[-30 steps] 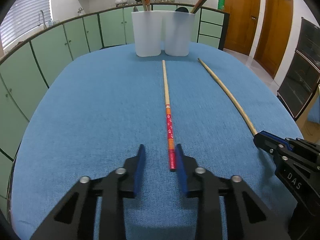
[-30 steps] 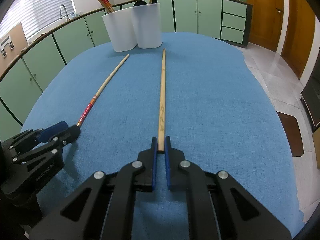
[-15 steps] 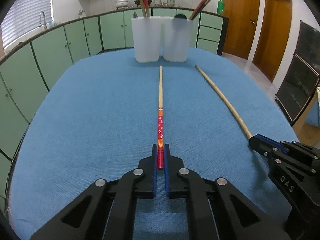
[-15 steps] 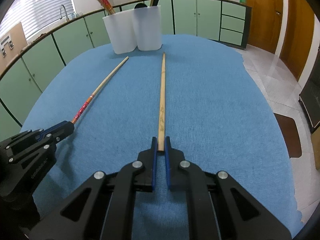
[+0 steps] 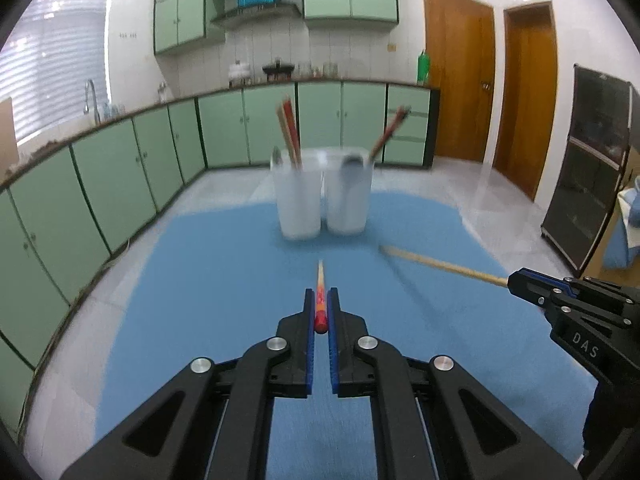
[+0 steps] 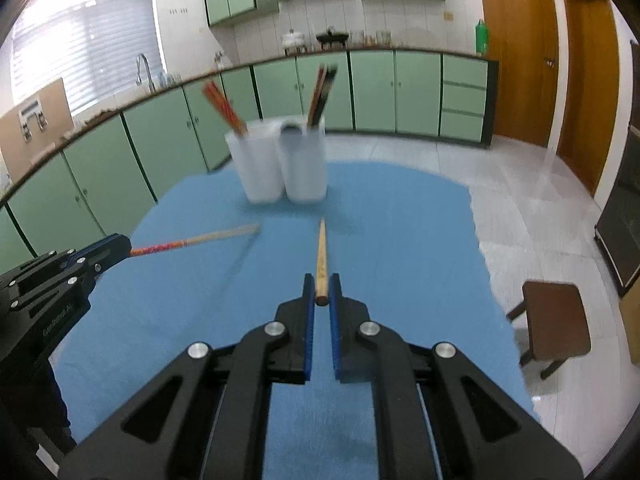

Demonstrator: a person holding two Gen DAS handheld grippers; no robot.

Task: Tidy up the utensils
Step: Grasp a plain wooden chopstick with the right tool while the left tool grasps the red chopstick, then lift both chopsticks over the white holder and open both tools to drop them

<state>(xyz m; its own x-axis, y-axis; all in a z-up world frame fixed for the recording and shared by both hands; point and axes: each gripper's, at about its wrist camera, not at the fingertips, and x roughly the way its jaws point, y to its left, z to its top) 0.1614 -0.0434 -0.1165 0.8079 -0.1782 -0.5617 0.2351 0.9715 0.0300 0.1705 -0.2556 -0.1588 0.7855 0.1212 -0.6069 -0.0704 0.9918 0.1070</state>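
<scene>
Lifted off the blue cloth [image 5: 200, 280] since before: red-ended chopstick [image 5: 320, 300] pinched in left gripper [image 5: 320, 300], plain chopstick [image 6: 321, 268] in right gripper [image 6: 321, 286]

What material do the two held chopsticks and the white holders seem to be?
Red-patterned chopstick: apparently wood or bamboo, its handle end painted glossy red. Plain chopstick: bare, matte tan wood or bamboo. White holders: probably translucent frosted plastic; blur leaves doubt.
</scene>
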